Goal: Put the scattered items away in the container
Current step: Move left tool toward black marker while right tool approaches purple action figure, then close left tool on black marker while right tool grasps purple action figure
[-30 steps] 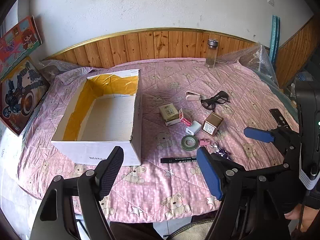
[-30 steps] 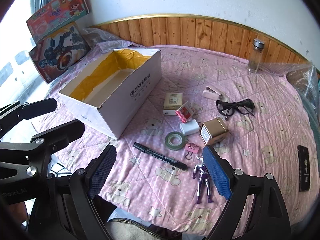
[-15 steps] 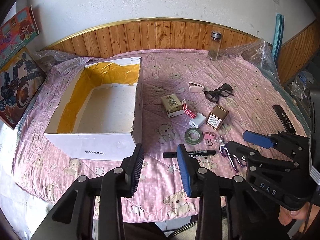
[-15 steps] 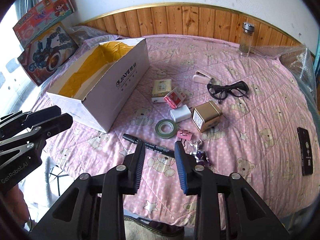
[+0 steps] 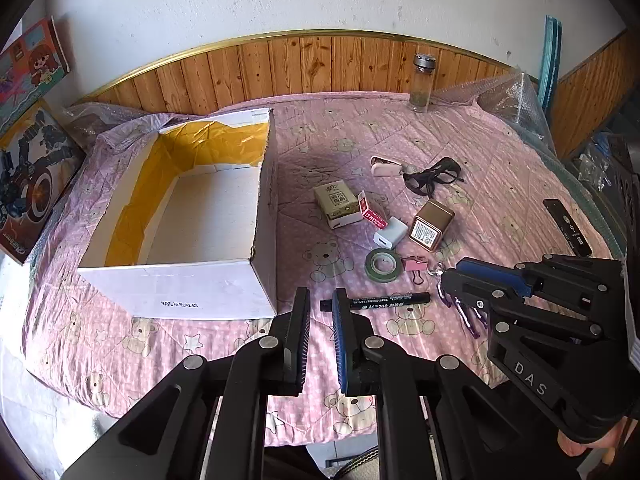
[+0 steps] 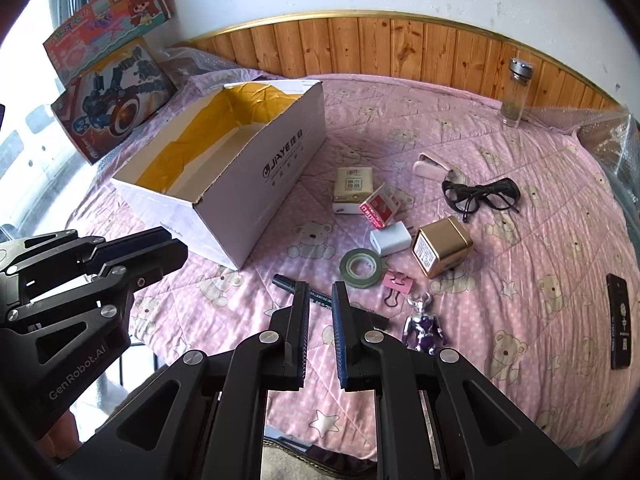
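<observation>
A white cardboard box point(image 5: 180, 284) with a yellow lining stands open on the left of the pink bedspread. Right of it lie a black marker point(image 5: 388, 300), a green tape roll point(image 5: 382, 265), a pink binder clip point(image 5: 416, 265), a white charger point(image 5: 389, 232), a gold tin point(image 5: 430, 230), a small red box point(image 5: 372, 214), a beige packet point(image 5: 336, 202), black glasses point(image 5: 432, 174) and a purple toy figure point(image 6: 422, 328). My left gripper point(image 5: 320, 300) hovers near the marker's cap end, shut on nothing. My right gripper point(image 6: 320, 292) hangs over the marker point(image 6: 284, 282), also shut and holding nothing.
A glass bottle point(image 5: 420, 84) stands at the back by the wood panelling. A black remote point(image 6: 620, 320) lies at the far right. Toy boxes point(image 6: 108, 96) lean against the wall on the left. Bubble wrap point(image 5: 512, 100) lies at the back right corner.
Both grippers went from wide open to shut over the last second. Both moved forward and lower toward the marker.
</observation>
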The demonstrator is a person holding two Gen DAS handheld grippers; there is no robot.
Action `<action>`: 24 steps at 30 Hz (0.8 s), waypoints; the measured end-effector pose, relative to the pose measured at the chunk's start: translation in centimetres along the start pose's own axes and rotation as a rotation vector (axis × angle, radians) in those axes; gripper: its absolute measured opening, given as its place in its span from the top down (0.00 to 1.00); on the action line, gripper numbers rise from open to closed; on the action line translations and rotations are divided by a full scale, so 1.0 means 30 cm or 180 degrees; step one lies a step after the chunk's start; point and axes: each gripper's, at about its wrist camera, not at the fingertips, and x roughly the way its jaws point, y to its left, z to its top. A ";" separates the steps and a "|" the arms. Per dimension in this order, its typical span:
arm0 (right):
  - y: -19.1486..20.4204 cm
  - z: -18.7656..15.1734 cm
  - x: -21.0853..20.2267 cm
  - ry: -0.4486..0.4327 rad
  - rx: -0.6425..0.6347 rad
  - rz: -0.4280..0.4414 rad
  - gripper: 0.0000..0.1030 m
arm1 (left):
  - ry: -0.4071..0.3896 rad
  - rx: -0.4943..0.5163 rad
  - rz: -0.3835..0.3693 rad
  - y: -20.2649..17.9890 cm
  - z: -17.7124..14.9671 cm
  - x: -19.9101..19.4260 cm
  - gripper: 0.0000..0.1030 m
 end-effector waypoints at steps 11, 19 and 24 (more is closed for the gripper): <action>-0.160 -0.069 0.086 0.0116 0.0436 0.0007 0.48 | 0.0141 0.0006 -0.0328 -0.023 -0.013 0.110 0.49; -0.387 -0.203 0.183 0.0419 0.0986 -0.0028 0.47 | 0.0349 0.0342 -0.0608 -0.107 -0.030 0.268 0.38; -0.400 -0.220 0.256 0.0527 0.0901 0.0024 0.47 | 0.0460 0.0520 -0.0672 -0.153 -0.041 0.382 0.38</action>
